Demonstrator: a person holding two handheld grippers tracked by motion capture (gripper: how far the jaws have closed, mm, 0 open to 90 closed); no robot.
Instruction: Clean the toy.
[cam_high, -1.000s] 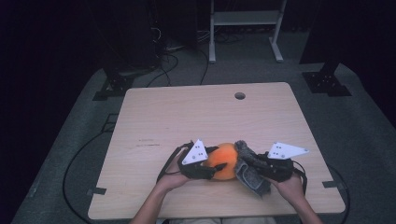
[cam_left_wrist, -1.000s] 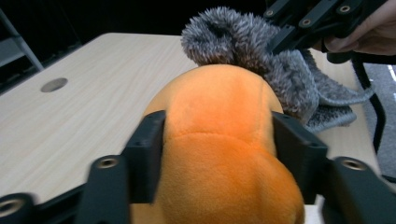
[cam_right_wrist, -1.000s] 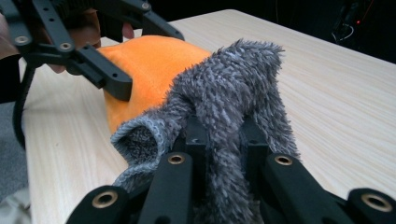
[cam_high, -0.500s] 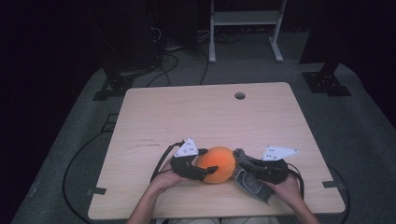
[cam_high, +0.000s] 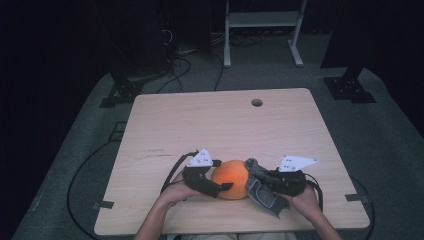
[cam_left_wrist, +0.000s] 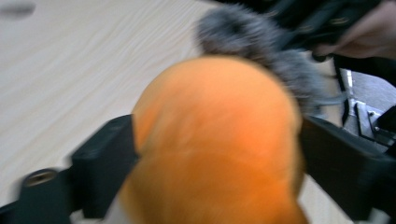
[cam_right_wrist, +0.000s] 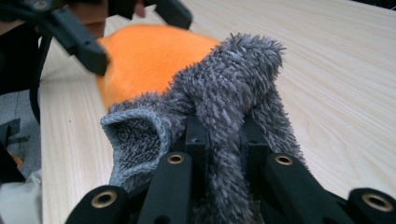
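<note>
A round orange plush ball (cam_high: 232, 176) lies near the table's front edge. My left gripper (cam_high: 226, 181) reaches in from the left with the ball (cam_left_wrist: 215, 140) between its jaws. Those jaws have just been opening and stand wide on either side of the ball, not squeezing it. From the right, my right gripper (cam_high: 261, 183) is shut on a fuzzy grey sock (cam_high: 266, 196). In the right gripper view the sock (cam_right_wrist: 233, 79) bunches over the closed jaws (cam_right_wrist: 222, 133) and rests against the orange ball (cam_right_wrist: 149, 51). The sock's fluffy end (cam_left_wrist: 261, 42) touches the ball's far side.
The wooden table (cam_high: 225, 125) has a small round hole (cam_high: 257, 102) near its far edge. Black cables (cam_high: 85, 170) trail over the grey floor at the left. A white metal stand (cam_high: 260, 25) and dark equipment feet (cam_high: 120, 92) sit beyond the table.
My left gripper's jaws have spread apart around the orange ball, which looks rounder now. Both hands have stayed close to where they were.
</note>
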